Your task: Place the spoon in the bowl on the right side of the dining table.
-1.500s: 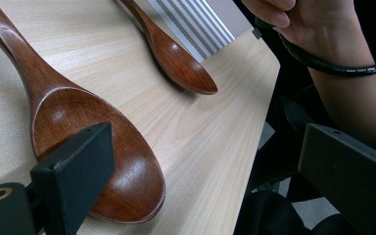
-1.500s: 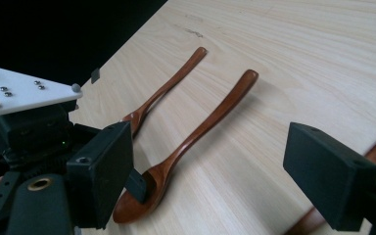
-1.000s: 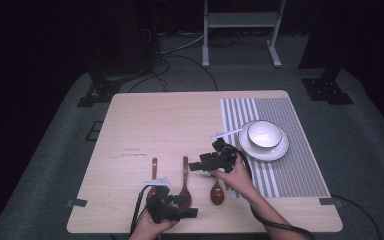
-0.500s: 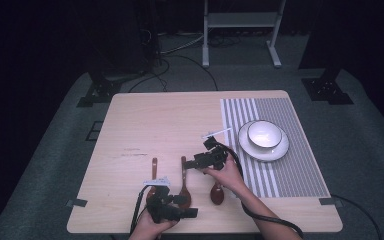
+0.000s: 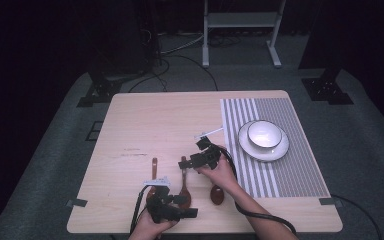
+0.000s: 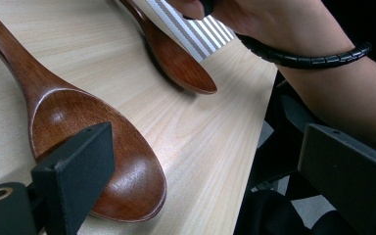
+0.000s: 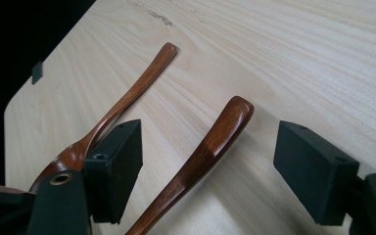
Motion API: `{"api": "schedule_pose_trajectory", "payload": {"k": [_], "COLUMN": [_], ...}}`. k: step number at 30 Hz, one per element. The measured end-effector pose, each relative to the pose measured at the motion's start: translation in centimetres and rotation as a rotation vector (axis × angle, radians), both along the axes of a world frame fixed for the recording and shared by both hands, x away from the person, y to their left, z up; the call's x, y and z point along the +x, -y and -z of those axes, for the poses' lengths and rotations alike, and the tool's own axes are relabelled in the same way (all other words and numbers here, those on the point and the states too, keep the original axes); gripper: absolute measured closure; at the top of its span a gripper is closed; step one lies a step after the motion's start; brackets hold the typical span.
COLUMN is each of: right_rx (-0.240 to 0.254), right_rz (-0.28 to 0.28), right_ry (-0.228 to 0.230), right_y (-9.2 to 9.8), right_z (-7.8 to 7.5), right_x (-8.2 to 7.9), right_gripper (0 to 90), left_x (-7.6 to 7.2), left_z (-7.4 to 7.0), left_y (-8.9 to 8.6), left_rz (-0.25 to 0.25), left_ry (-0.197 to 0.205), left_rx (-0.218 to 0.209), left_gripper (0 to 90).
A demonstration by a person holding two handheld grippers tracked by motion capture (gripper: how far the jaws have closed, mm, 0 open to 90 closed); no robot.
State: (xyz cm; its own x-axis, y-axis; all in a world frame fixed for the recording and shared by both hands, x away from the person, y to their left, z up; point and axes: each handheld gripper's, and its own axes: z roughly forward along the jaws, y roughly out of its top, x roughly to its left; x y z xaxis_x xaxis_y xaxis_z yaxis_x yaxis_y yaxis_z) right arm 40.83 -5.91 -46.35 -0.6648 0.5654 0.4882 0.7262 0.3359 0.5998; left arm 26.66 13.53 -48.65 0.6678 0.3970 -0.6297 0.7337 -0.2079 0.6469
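On the light wooden tabletop [image 5: 180, 120], three dark wooden spoons lie near the front edge, handles pointing away from the person. The leftmost spoon [image 5: 153, 172] has a thin handle; in the right gripper view it curves along the left side [image 7: 127, 100], its bowl partly behind a black jaw. Just in front of it, in the high view, the left tongs [image 5: 172, 210] sit low at the tabletop's front edge, held in the person's left hand [image 5: 147, 230]. In the left gripper view these tongs [image 6: 205, 171] are spread wide, one jaw resting beside the bowl of the middle spoon [image 6: 93, 147], the other out past the tabletop's edge; nothing is pinched.

The middle spoon [image 5: 184, 187] lies next to the leftmost one. Its handle tip [image 7: 215, 137] sits between the jaws of the right tongs [image 7: 208, 169], which are spread apart on either side without touching it. In the high view the right tongs [image 5: 200, 157] hover over that handle, held by the right hand [image 5: 222, 172], with a black cable [image 5: 260, 215] trailing along the forearm.

The third spoon [image 5: 217, 194] lies just right of the hand, its bowl by the edge of a grey-and-white striped placemat [image 5: 280, 165]. On the mat, well apart from the spoons, a white bowl [image 5: 264, 134] stands on a white plate [image 5: 280, 150].
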Motion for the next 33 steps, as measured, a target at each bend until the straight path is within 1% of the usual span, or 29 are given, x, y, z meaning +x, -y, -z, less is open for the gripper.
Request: {"api": "schedule_pose_trajectory", "payload": {"k": [1,2,4,5,8,10,12,15,17,18,20,24,25,26,29,31,33], "right_rx": [-0.008,-0.021,-0.024,-0.030,-0.039,-0.055,-0.058,-0.079,-0.089,-0.095,-0.096,-0.109,-0.109,-0.118,-0.117,-0.103,-0.099], "right_rz": [0.002,0.007,0.009,0.013,0.022,0.035,0.036,0.039,0.040,0.042,0.044,0.060,0.060,0.063,0.068,0.073,0.073], "right_ry": [0.005,0.009,0.011,0.019,0.023,0.031,0.033,0.042,0.037,0.041,0.039,0.043,0.043,0.045,0.037,0.030,0.032], "right_y": [-0.1,-0.3,-0.4,-0.5,-0.7,-0.9,-1.0,-1.3,-1.5,-1.6,-1.6,-1.8,-1.8,-1.8,-1.7,-1.5,-1.4], "right_z": [0.1,0.2,0.2,0.2,0.3,0.3,0.3,0.4,0.5,0.6,0.6,0.6,0.6,0.6,0.6,0.7,0.6], "right_x": [0.1,0.1,0.1,0.2,0.2,0.3,0.3,0.2,0.2,0.2,0.2,0.3,0.3,0.4,0.4,0.5,0.5], "right_gripper": [25.4,27.6,27.9,30.7,31.6,35.4,36.3,40.4,41.5,44.9,45.2,55.4,55.4,62.1,63.6,64.2,64.5], "left_x": [0.0,0.0,0.0,0.0,0.0,0.0,0.0,0.1,0.1,0.1,0.1,0.1,0.1,0.1,0.1,0.1,0.1], "left_z": [0.0,0.0,0.0,0.0,0.0,0.0,0.0,0.0,0.0,0.0,0.0,0.0,0.0,0.0,0.0,0.0,0.0], "left_y": [0.0,0.0,0.0,0.0,0.0,0.0,0.0,-0.1,-0.1,-0.1,-0.1,-0.1,-0.1,-0.1,-0.1,-0.1,-0.1], "left_rz": [0.000,0.000,0.001,0.001,0.001,0.001,0.003,0.003,0.004,0.003,0.004,0.004,0.002,0.001,0.000,0.001,0.001], "left_ry": [0.000,-0.001,-0.001,-0.001,-0.001,-0.001,0.001,-0.003,-0.003,-0.004,-0.003,-0.005,-0.004,-0.005,-0.004,-0.003,-0.003], "left_rx": [0.000,-0.001,-0.003,-0.003,-0.002,-0.003,-0.001,-0.005,-0.003,-0.005,-0.003,-0.005,-0.005,-0.005,-0.005,-0.002,-0.004], "left_gripper": [5.6,5.6,5.6,5.6,5.6,5.6,5.6,5.7,6.3,6.3,6.3,6.3,6.3,6.3,6.3,6.3,6.3]}}
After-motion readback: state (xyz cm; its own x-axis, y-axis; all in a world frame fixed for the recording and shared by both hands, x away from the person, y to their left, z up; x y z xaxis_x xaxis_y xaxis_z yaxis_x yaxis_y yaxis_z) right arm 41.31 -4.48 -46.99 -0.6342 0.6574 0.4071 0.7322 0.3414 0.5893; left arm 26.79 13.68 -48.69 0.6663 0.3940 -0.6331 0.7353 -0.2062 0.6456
